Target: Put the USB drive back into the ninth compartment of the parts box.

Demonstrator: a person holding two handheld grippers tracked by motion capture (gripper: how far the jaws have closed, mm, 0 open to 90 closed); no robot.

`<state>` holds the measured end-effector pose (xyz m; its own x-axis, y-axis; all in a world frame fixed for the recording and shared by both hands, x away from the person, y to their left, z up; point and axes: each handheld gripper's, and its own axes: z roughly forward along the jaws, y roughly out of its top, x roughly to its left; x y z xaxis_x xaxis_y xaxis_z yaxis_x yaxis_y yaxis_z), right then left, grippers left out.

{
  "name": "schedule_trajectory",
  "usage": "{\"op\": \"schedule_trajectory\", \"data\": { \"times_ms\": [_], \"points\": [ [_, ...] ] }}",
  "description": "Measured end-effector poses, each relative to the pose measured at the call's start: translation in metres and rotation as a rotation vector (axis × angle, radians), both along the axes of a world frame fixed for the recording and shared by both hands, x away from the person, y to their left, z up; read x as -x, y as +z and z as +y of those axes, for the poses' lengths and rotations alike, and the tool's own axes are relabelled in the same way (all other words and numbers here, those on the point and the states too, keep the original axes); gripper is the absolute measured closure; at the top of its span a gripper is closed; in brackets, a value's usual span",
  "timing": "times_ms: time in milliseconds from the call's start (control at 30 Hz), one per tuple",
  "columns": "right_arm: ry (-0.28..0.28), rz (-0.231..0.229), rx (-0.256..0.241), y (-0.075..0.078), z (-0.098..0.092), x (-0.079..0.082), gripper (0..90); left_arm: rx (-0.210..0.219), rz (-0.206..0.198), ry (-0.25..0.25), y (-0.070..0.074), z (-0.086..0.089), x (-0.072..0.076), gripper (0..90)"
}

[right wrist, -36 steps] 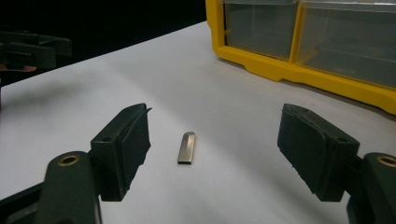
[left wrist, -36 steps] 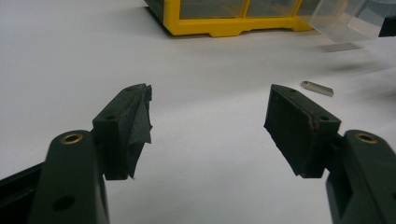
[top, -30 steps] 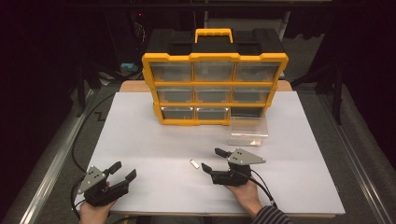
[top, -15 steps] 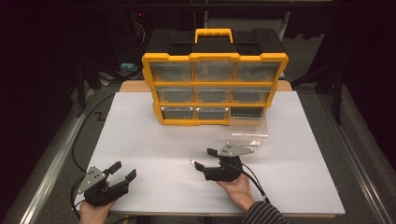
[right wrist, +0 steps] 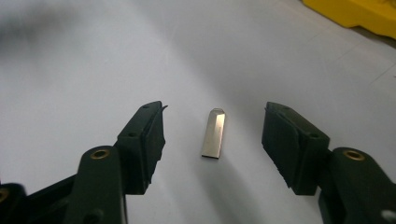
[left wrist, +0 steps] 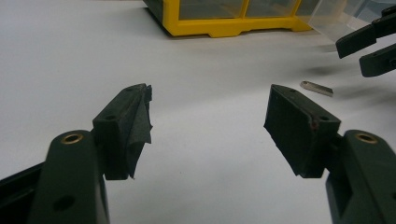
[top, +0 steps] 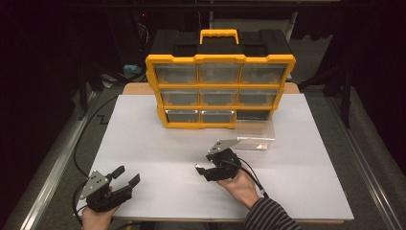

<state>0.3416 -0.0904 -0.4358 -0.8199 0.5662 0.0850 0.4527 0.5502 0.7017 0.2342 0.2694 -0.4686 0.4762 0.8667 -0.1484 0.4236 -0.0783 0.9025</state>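
the right gripper (top: 203,167) has swung since a second ago: then it sat lower on the desk (top: 143,143) with the small metal piece (right wrist: 214,133) just off its jaw tips to the left, and now the hand has turned and crept up so the piece lies between the spread jaws; in the right gripper view the jaws stand wide apart, one on each side of the piece, touching nothing; i judge this the lining-up before a pinch, with the closing not yet done; the left gripper (top: 125,178) has stayed at the near left corner of the desk, jaws open and empty.

the piece is a flat, silvery sliver, perhaps a usb stick, lying on the white desk well in front of the yellow drawer organiser (top: 220,86) and near the clear drawer (top: 256,135) pulled out beside it; its long axis runs along the gripper's line of sight, nearly parallel to the jaws, with the tapered end pointing away from the hand and the squared end toward it; so the jaws would close across its narrow width.
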Motion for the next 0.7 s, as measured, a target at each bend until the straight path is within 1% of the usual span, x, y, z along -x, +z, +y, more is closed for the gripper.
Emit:
{"op": "schedule_trajectory", "data": {
  "times_ms": [67, 200, 333, 400, 500, 600, 700],
  "points": [
    [0.005, 0.013, 0.031, 0.000, 0.002, -0.004, 42.8, 0.001, -0.001, 0.001, 0.000, 0.000, 0.000, 32.3],
    [0.002, 0.063, 0.095, 0.000, 0.008, -0.011, 45.2, 0.000, -0.001, -0.001, 0.000, 0.000, 0.000, 32.3],
    [0.015, 0.113, 0.183, -0.004, 0.017, -0.016, 49.1, -0.001, 0.000, -0.001, 0.000, 0.000, 0.000, 32.3],
    [0.014, 0.127, 0.212, -0.006, 0.021, -0.018, 51.1, -0.001, -0.001, -0.002, 0.000, -0.001, 0.000, 32.3],
    [0.015, 0.135, 0.243, -0.007, 0.025, -0.022, 53.4, -0.001, -0.001, -0.002, 0.000, 0.000, 0.000, 32.4],
    [0.015, 0.144, 0.253, -0.008, 0.029, -0.024, 55.5, -0.001, -0.002, -0.002, 0.000, 0.000, 0.000, 32.3],
    [0.016, 0.151, 0.278, -0.008, 0.034, -0.026, 58.8, -0.004, -0.002, -0.005, 0.000, -0.001, 0.000, 32.3]
  ]
}}
